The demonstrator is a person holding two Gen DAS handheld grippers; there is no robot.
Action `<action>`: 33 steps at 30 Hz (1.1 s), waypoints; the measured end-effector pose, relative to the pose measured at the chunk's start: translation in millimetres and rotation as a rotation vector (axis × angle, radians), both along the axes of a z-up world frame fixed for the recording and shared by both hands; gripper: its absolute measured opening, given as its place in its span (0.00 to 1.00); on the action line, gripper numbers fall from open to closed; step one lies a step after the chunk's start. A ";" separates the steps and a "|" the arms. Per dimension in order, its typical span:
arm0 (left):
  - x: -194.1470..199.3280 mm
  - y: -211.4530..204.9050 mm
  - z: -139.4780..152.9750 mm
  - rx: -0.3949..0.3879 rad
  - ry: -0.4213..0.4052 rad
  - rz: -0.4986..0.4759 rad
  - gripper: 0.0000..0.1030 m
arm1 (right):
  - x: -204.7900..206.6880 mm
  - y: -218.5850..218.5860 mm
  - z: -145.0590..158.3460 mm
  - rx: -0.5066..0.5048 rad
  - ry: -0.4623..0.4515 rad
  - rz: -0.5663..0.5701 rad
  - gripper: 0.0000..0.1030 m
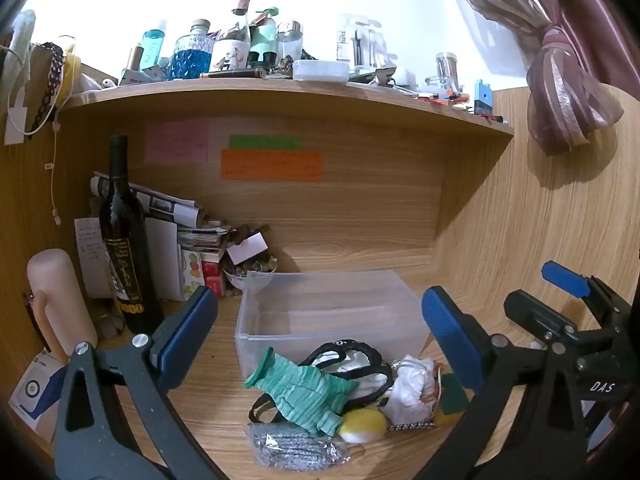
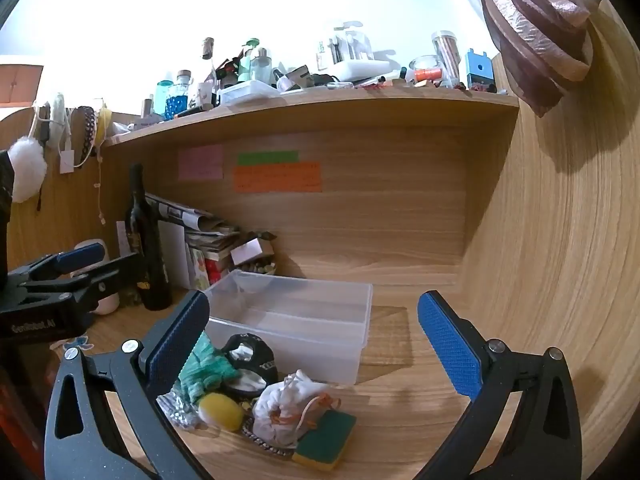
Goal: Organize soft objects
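A pile of soft objects lies on the wooden desk in front of a clear plastic bin [image 1: 332, 312] [image 2: 296, 320]. The pile holds a green knitted cloth [image 1: 304, 392] [image 2: 204, 368], a black and white fabric piece [image 1: 356, 360] [image 2: 250, 360], a white drawstring pouch [image 1: 412, 388] [image 2: 286, 408], a yellow puff [image 1: 364, 424] [image 2: 222, 410], a green and yellow sponge [image 2: 326, 436] and a silvery mesh bundle [image 1: 292, 446]. My left gripper [image 1: 320, 344] is open above the pile. My right gripper [image 2: 316, 344] is open, to the right of the pile. The bin looks empty.
A dark wine bottle [image 1: 124, 240] [image 2: 146, 240], a pale cylinder [image 1: 56, 300], stacked papers and boxes [image 1: 188, 240] and a small bowl [image 1: 248, 272] stand at the back left. A cluttered shelf [image 1: 280, 88] runs overhead. A curtain [image 1: 560, 92] hangs at right.
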State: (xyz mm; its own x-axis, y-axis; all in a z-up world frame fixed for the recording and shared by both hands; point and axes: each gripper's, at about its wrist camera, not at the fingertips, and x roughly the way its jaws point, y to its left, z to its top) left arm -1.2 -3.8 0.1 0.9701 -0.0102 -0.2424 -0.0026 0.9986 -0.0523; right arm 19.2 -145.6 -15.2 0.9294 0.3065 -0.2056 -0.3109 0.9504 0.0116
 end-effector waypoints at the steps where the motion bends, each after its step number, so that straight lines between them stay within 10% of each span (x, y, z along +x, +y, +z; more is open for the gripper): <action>1: -0.8 -1.2 0.0 0.003 -0.002 0.002 1.00 | 0.0 -0.1 0.0 0.006 -0.003 0.000 1.00; 33: -2.5 1.8 -0.1 0.050 -0.041 0.035 1.00 | -0.9 8.6 8.3 0.029 -0.024 0.007 1.00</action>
State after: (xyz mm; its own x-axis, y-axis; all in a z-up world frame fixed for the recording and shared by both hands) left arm -3.6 -2.0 0.0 0.9789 0.0349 -0.2014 -0.0362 0.9993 -0.0028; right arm 18.3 -137.0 -6.9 0.9318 0.3185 -0.1738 -0.3180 0.9476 0.0318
